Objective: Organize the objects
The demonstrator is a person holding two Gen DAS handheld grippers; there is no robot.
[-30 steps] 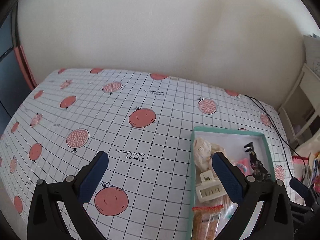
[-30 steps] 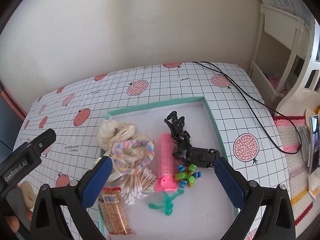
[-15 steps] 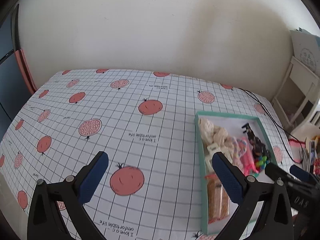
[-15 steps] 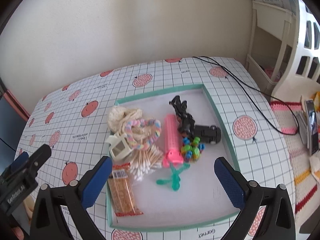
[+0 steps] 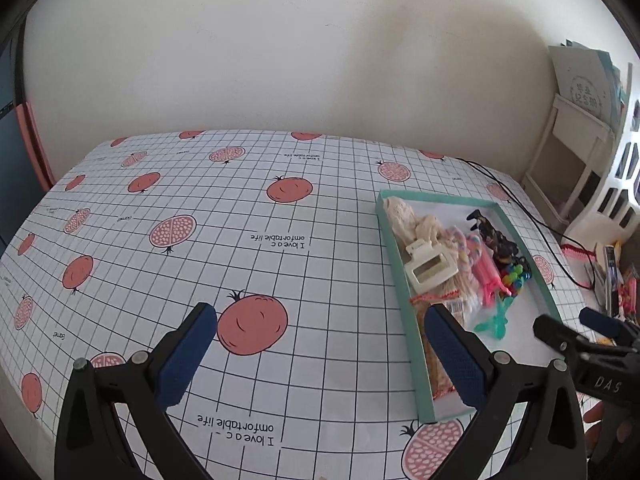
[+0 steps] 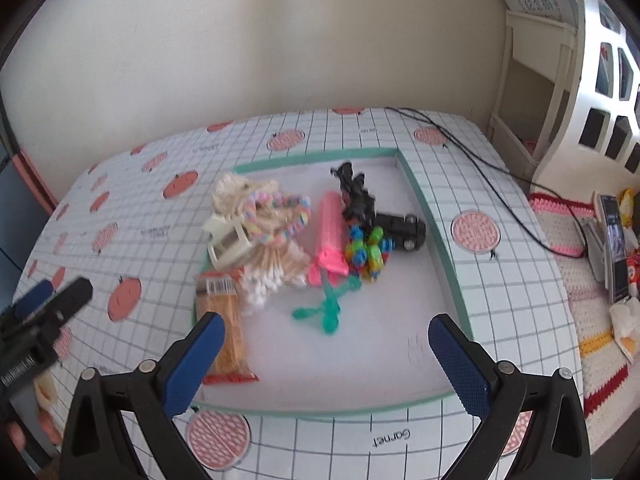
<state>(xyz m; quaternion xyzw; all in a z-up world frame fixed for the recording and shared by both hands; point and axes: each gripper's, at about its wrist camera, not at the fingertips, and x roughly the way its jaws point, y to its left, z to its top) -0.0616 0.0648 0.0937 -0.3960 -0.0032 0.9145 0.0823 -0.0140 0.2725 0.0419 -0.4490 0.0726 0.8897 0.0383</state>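
A white tray with a teal rim [image 6: 440, 248] lies on the pomegranate-print tablecloth [image 5: 200, 240]. It holds a cream hair claw [image 6: 228, 242], a pastel scrunchie [image 6: 280, 216], cotton swabs [image 6: 272, 268], a pink roller [image 6: 330, 228], a black claw clip [image 6: 354, 196], a black toy car [image 6: 400, 230], coloured beads [image 6: 368, 252], a teal clip [image 6: 326, 308] and an orange snack packet [image 6: 224, 328]. My right gripper [image 6: 326, 324] hangs open above the tray's near half, holding nothing. My left gripper [image 5: 318, 320] is open over the cloth, left of the tray rim [image 5: 394, 264].
A black cable [image 6: 480, 160] trails off the table's far right corner. Past the right edge, a phone [image 6: 614, 240] rests on a crocheted mat beside white shelving [image 6: 532, 92]. A wall closes the far side. Bare cloth stretches left of the tray.
Both grippers have drawn back and up from the tray, so more of the table shows. The tray's contents have stayed put, and both grippers remain open.
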